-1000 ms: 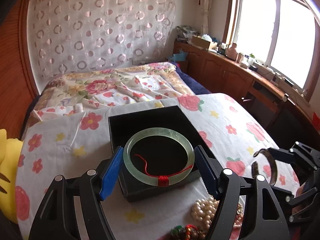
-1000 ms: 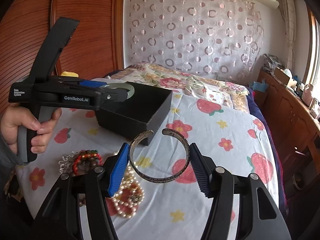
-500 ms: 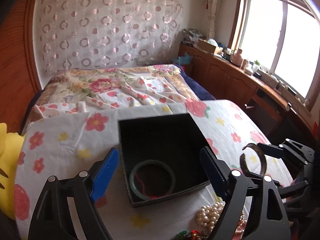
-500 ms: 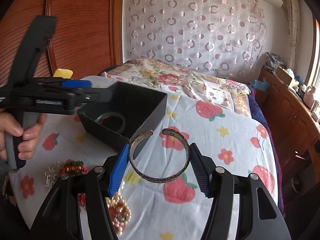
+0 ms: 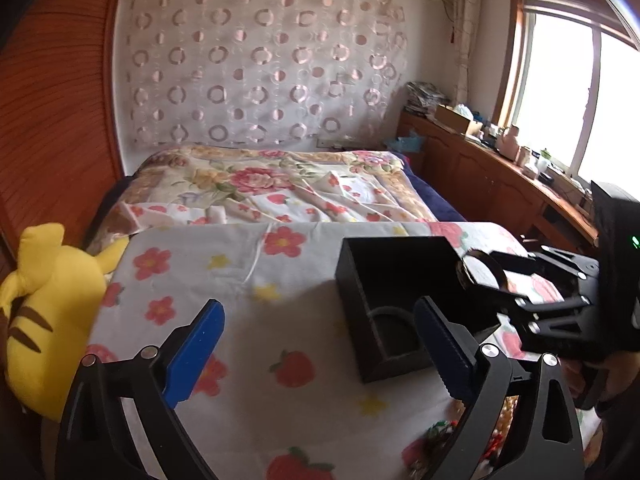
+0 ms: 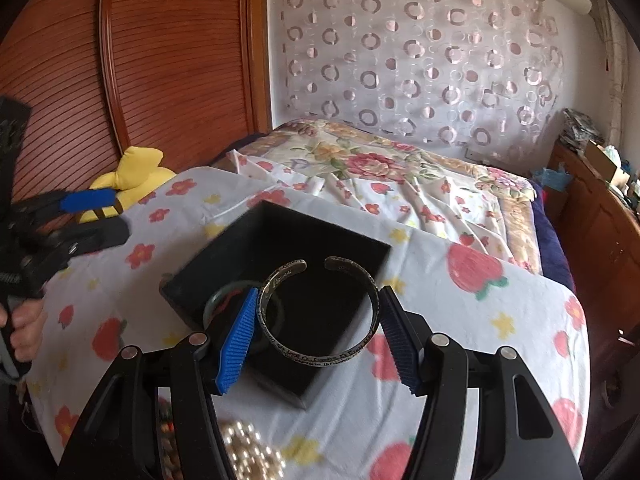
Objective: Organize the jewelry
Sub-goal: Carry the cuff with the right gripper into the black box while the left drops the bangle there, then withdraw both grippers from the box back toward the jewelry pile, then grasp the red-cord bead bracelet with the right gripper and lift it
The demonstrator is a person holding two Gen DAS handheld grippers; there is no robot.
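While the right claw [image 6: 316, 334] grips an engraved silver cuff bracelet [image 6: 320, 312] between its blue pads, the cuff hangs just above the open black box [image 6: 280, 280] ahead of it. Inside the box, beside the left pad, lies a green jade bangle [image 6: 218, 304], seemingly with a red cord. Off to the left, the left claw [image 5: 318, 344] stands wide open and empty over the flowered cloth [image 5: 256, 280]; pearls [image 6: 248, 452] lie below the right claw.

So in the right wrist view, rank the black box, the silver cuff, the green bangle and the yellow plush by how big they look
1. Black box.
2. Silver cuff, though it sits nearest the camera in the right claw, which inflates it.
3. Yellow plush and green bangle: similar, both partly hidden, so unranked.
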